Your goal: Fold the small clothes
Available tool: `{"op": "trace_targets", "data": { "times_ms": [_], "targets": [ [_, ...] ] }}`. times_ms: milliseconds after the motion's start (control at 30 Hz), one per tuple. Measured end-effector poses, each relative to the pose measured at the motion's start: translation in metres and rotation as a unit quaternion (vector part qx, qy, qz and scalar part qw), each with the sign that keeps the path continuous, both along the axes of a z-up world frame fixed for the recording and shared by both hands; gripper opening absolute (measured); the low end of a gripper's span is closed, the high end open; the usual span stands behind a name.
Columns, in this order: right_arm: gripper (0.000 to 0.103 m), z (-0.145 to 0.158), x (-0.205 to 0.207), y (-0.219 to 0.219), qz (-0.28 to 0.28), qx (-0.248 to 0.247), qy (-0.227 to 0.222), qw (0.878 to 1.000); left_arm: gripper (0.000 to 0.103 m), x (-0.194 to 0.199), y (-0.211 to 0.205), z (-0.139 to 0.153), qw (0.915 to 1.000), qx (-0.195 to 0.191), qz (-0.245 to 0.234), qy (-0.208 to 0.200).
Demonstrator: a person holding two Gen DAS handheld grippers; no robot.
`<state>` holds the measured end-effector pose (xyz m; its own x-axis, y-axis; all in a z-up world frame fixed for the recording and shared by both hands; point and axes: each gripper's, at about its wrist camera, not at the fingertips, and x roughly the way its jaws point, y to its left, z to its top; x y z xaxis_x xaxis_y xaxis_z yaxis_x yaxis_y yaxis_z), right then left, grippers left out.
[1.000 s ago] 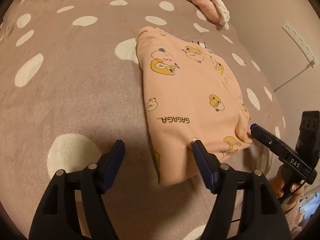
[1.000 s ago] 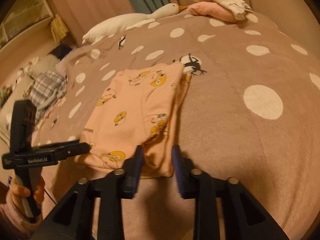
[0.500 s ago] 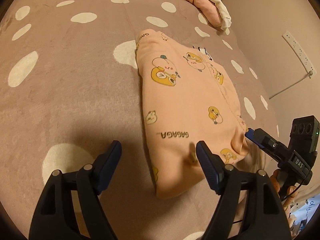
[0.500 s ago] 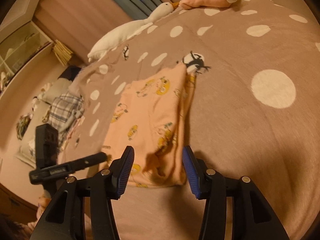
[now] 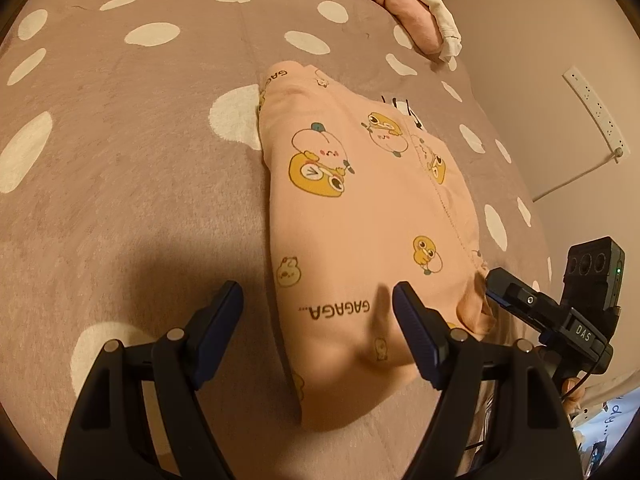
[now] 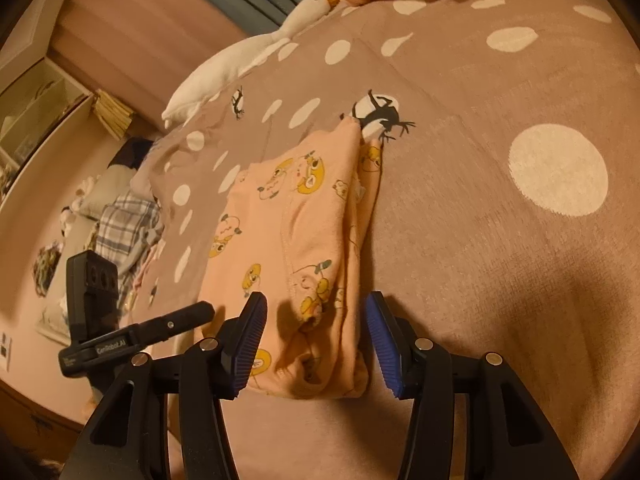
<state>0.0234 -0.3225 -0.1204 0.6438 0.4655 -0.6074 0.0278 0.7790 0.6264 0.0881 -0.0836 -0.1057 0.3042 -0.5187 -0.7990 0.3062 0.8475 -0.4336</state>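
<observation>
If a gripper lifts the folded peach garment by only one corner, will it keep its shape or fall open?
The peach garment is soft knit cloth in loose layers, visible at its near edge, so it would probably droop and unfold. It looks light. On the fuzzy dotted blanket, a push would likely bunch it, not slide it.

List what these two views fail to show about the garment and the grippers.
- Garment type: folded, so sleeves or legs are hidden in both views.
- Its underside lies against the bedspread.
- Its near edge, right wrist view: partly behind the right gripper.
- Left gripper body: cut off by the bottom edge, left wrist view.
- The hands are mostly out of frame.
</observation>
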Motion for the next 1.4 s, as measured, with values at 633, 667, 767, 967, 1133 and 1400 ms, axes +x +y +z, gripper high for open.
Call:
{"op": "trace_targets", "data": {
  "times_ms": [633, 667, 767, 967, 1133, 1400],
  "targets": [
    [0.063, -0.002, 0.017, -0.003, 0.006, 0.020, 0.012, 1.000, 0.091, 0.019, -0.007, -0.005, 0.9997, -0.020, -0.006, 0.016],
    [0.063, -0.003, 0.018, -0.003, 0.007, 0.023, 0.013, 1.000, 0.093, 0.019, -0.007, -0.005, 0.9995, -0.024, -0.007, 0.019],
    [0.063, -0.004, 0.021, -0.007, 0.007, 0.039, 0.018, 0.999, 0.099, 0.025, -0.004, -0.007, 0.9982, -0.048, -0.002, 0.036],
    [0.064, -0.007, 0.033, -0.014, 0.019, 0.082, 0.045, 0.995, 0.102, 0.037, 0.004, -0.009, 0.9912, -0.105, 0.017, 0.079],
    [0.067, -0.011, 0.041, -0.017, 0.036, 0.118, 0.061, 0.990, 0.102, 0.043, 0.011, -0.010, 0.9832, -0.145, 0.033, 0.106],
    [0.067, -0.016, 0.053, -0.016, 0.040, 0.140, 0.070, 0.987, 0.102, 0.049, 0.009, -0.008, 0.9799, -0.159, 0.033, 0.116]
  ]
}}
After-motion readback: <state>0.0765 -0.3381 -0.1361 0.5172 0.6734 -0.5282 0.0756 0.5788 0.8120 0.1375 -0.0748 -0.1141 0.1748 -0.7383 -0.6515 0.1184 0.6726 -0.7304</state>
